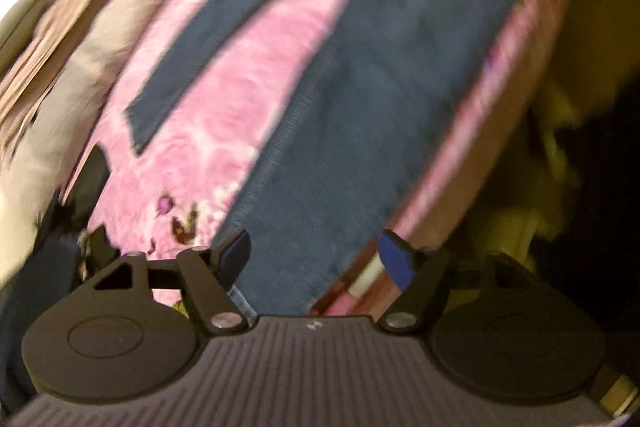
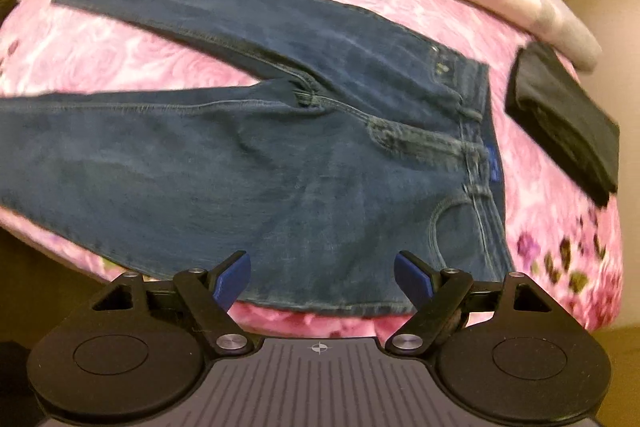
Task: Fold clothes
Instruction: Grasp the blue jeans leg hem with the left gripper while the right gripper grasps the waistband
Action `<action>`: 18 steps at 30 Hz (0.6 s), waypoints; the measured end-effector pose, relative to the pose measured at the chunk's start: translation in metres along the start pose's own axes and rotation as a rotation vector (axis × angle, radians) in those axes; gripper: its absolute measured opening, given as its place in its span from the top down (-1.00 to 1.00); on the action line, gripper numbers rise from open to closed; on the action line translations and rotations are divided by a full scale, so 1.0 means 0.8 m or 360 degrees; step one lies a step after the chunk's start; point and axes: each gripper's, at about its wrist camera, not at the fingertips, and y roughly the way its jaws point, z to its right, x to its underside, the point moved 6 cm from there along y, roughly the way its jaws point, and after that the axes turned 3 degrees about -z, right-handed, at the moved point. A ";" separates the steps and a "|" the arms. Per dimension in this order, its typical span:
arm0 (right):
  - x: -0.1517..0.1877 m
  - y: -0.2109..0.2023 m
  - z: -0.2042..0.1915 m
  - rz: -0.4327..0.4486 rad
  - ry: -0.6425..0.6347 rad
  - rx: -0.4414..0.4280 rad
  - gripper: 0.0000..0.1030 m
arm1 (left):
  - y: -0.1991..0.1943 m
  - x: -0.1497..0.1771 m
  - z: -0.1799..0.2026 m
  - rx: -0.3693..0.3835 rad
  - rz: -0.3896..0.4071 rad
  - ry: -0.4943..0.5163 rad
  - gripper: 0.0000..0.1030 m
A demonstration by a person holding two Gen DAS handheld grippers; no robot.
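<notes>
while the jeans (image 2: 280, 147) lie flat on the pink bedspread (image 2: 160, 59), left gripper (image 1: 314, 255) and right gripper (image 2: 322, 277) gape wide, holding nothing.

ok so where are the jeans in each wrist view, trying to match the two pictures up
Left wrist: the jeans run lengthwise up the middle, one leg end between the open left gripper, the other leg splayed up-left.
Right wrist: the jeans lie sideways across the centre, waistband at right, legs spreading left; their near edge sits at the open right gripper.
Shared landmark: the pink rose-patterned bedspread showing in the wedge between the two legs.
</notes>
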 end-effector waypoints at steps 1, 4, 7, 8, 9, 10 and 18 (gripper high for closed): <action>0.000 0.004 -0.005 0.0011 -0.0053 0.0008 -0.60 | 0.014 0.004 0.012 -0.0015 -0.0016 0.0081 -0.19; 0.002 0.017 -0.024 0.0044 -0.0202 0.0006 -0.60 | 0.054 0.017 0.034 -0.0064 -0.0054 0.0254 -0.01; 0.010 0.031 -0.039 0.0043 -0.0289 -0.0019 -0.60 | 0.087 0.028 0.043 -0.0090 -0.0094 0.0350 0.09; 0.013 0.036 -0.043 0.0035 -0.0303 -0.0031 -0.60 | 0.096 0.031 0.044 -0.0094 -0.0111 0.0379 0.19; 0.018 0.042 -0.046 0.0021 -0.0310 -0.0045 -0.60 | 0.106 0.034 0.046 -0.0098 -0.0129 0.0408 0.30; 0.022 0.047 -0.048 0.0008 -0.0320 -0.0055 -0.60 | 0.113 0.036 0.047 -0.0100 -0.0145 0.0433 0.59; 0.056 0.075 -0.036 -0.0015 -0.0632 0.0037 -0.61 | 0.075 0.024 0.000 -0.0004 -0.0121 0.0243 0.91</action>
